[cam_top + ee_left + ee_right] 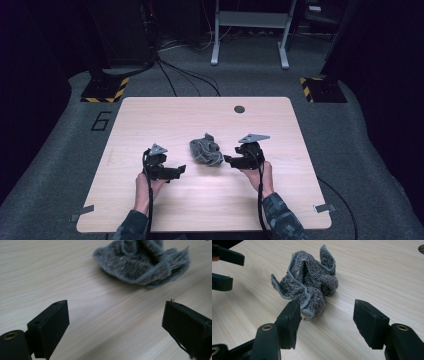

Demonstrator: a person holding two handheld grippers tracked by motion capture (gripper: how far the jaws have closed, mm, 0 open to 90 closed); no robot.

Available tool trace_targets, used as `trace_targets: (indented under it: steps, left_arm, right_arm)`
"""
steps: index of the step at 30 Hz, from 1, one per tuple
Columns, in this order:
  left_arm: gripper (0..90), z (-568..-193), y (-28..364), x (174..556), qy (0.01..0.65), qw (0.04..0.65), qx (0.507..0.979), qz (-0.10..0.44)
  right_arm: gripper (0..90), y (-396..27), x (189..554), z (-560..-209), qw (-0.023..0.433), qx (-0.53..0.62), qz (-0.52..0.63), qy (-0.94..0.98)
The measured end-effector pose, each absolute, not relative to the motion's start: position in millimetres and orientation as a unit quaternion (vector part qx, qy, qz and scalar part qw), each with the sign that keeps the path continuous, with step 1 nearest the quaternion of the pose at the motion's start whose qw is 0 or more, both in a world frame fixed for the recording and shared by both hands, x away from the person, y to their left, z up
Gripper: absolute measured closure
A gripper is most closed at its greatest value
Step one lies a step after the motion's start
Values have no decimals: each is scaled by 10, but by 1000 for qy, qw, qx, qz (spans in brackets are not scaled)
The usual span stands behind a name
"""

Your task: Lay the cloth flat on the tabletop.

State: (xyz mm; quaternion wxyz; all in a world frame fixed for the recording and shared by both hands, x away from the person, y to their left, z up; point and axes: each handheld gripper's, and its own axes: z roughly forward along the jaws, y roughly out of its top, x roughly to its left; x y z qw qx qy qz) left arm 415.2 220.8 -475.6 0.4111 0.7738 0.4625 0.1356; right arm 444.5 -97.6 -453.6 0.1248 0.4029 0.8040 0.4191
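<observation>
**Grey towel lies crumpled between two open grippers**

Grey terry cloth, bunched into a loose heap, is seen at the middle of a pale wooden table (150, 210), where the towel (206, 151) rests with its hemmed corners sticking up. It is flanked by two hand-held tools. The left gripper (181, 170) is held near the towel's left side, a little nearer the person, its jaws spread wide with only bare tabletop between them; in the left gripper view the towel (142, 263) lies beyond the jaws, apart from both. The right gripper (227, 160) is pointed at the towel from the right, just beside it. Its jaws are parted and nothing is pinched: in the right gripper view the towel (308, 285) sits just ahead of the gap, its lowest fold close to one jaw, though whether that edge is touched cannot be told. The left gripper (223, 267) is also caught at the left edge of that view. A dark round hole (239, 109) is set in the table's far side.
</observation>
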Motion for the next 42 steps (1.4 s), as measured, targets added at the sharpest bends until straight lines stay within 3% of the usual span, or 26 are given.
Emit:
trace_targets:
  steps: [9, 16, 18, 27, 35, 42]
  left_arm:
    - [246, -4734, 1828, 4234, 413, 406, 802, 147]
    - [337, -4710, 1645, 4312, 381, 399, 818, 161]
    - [398, -4740, 1614, 4338, 379, 394, 823, 154]
    - [842, -4853, 1593, 4417, 375, 388, 828, 151]
    - [871, -4748, 1727, 4352, 379, 417, 813, 148]
    - [869, -4752, 1842, 4267, 383, 424, 808, 144]
  right_arm:
    - [449, -863, 4388, -4643, 115, 404, 406, 812]
    - [465, -715, 4387, -4755, 140, 394, 369, 830]
    - [480, -676, 4421, -4793, 144, 389, 358, 836]
    - [815, -662, 4492, -4881, 137, 400, 362, 831]
    - [852, -1023, 4541, -4806, 143, 440, 368, 806]
    - [723, -1408, 4589, -4802, 152, 468, 353, 796]
